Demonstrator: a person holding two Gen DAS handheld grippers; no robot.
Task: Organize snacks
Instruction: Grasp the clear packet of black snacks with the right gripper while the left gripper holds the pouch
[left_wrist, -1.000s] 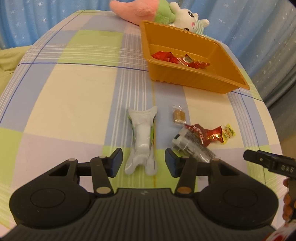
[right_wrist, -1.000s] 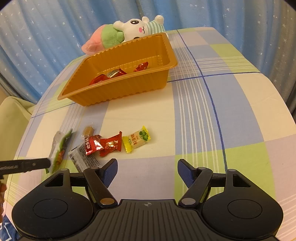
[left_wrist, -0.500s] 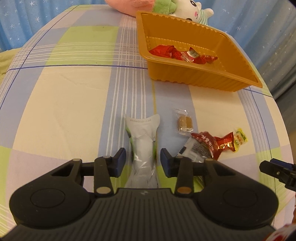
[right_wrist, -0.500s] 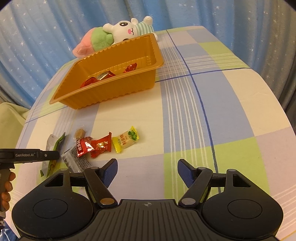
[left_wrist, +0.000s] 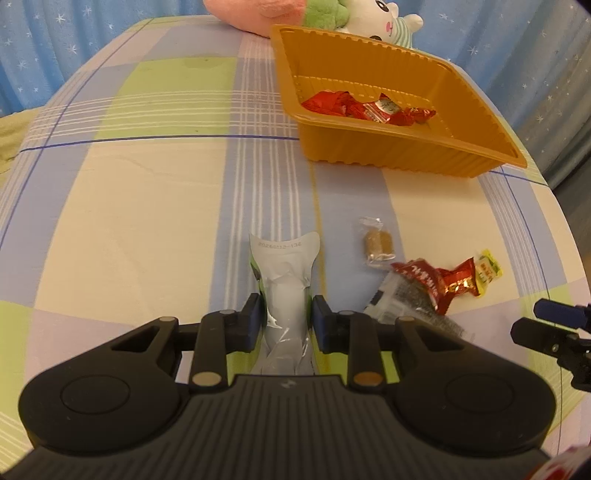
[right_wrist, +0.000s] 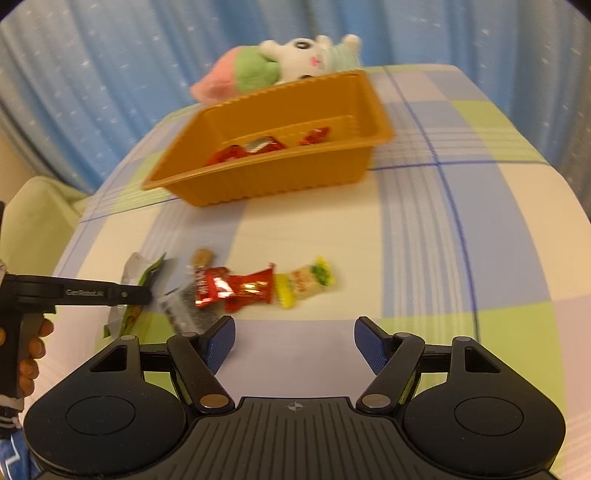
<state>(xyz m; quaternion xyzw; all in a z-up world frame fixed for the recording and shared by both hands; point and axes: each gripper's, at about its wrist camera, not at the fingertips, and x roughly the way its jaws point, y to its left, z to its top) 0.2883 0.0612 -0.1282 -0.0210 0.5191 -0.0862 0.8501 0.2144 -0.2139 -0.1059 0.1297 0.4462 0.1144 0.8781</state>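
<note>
My left gripper is shut on a long white and green snack packet that lies on the checked tablecloth. An orange tray with several red candies stands at the back right. Loose snacks lie right of the packet: a small brown candy, a red wrapper, a yellow candy and a grey packet. My right gripper is open and empty, just short of the red wrapper and the yellow candy.
A plush toy lies behind the tray, against a blue curtain. The right gripper's tip shows at the right edge of the left wrist view. The left gripper's arm crosses the left of the right wrist view.
My left gripper has moved forward over the white packet and closed its fingers on it. My right gripper has moved closer to the loose candies and stays open.
</note>
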